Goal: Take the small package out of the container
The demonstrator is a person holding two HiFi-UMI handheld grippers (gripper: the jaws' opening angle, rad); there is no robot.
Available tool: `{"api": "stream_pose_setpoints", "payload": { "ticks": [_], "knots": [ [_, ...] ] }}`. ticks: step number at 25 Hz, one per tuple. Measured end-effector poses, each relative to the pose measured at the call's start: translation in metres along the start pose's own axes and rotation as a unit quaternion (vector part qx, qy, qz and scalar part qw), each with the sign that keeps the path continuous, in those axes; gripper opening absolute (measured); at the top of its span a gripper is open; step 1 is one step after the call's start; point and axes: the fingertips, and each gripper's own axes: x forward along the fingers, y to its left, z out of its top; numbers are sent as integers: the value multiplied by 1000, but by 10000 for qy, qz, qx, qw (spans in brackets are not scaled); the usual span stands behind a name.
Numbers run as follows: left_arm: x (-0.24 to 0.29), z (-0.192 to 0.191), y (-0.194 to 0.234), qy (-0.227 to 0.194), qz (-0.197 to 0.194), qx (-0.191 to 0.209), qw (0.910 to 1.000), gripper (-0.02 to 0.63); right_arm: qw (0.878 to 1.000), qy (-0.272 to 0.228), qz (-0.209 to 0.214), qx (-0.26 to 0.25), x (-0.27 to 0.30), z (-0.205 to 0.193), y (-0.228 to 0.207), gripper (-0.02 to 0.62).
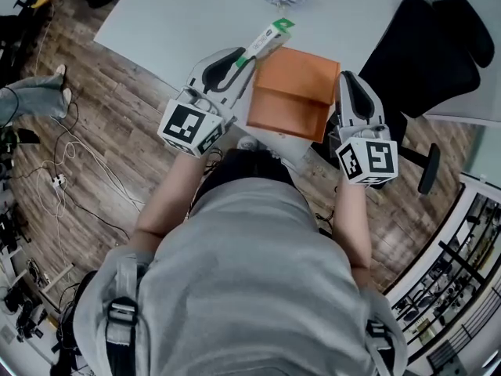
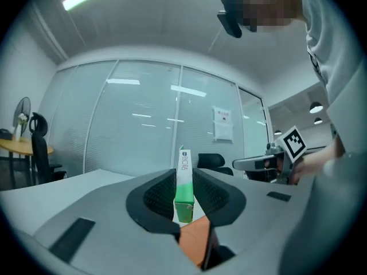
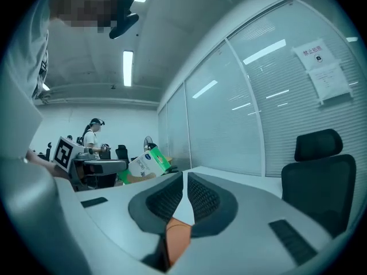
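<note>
I read this as the tail end of the removal step. My left tool [image 1: 244, 58] is clamped at a medium width on the small package [image 1: 270, 37], a slim green-and-white box. The left gripper view shows the box [image 2: 184, 195] standing between both pads. In the head view it sits above the far left corner of the orange container [image 1: 293, 92] and looks clear of it, over the white tabletop [image 1: 188, 14].

My right tool [image 1: 346, 81] lies along the container's right edge, closed to a bare sliver. Orange shows at the root of its jaws [image 3: 178, 242], but I can't say for sure that it pinches that edge.

Next I'd carry the box away to the left and set it on bare tabletop. I'd keep the grip firm and the container steady.
</note>
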Motion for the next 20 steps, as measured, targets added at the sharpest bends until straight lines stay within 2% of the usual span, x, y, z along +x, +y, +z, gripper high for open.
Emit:
{"api": "stream_pose_setpoints", "payload": {
  "ticks": [2,6,13,20],
  "knots": [
    [-5,14,-1,-179,184,-48,9997,97,9999,-88,-47,-38,-7,9,-2,58],
    [-15,34,-6,-415,439,119,9981,97,9993,-237,-241,-141,-23,22,-10,57],
    [-29,60,12,-680,750,432,9939,97,9983,-318,-343,-338,-10,37,-1,57],
    [-35,82,21,-940,977,255,9904,98,9971,-536,-432,-310,-13,56,0,57]
  ]
}}
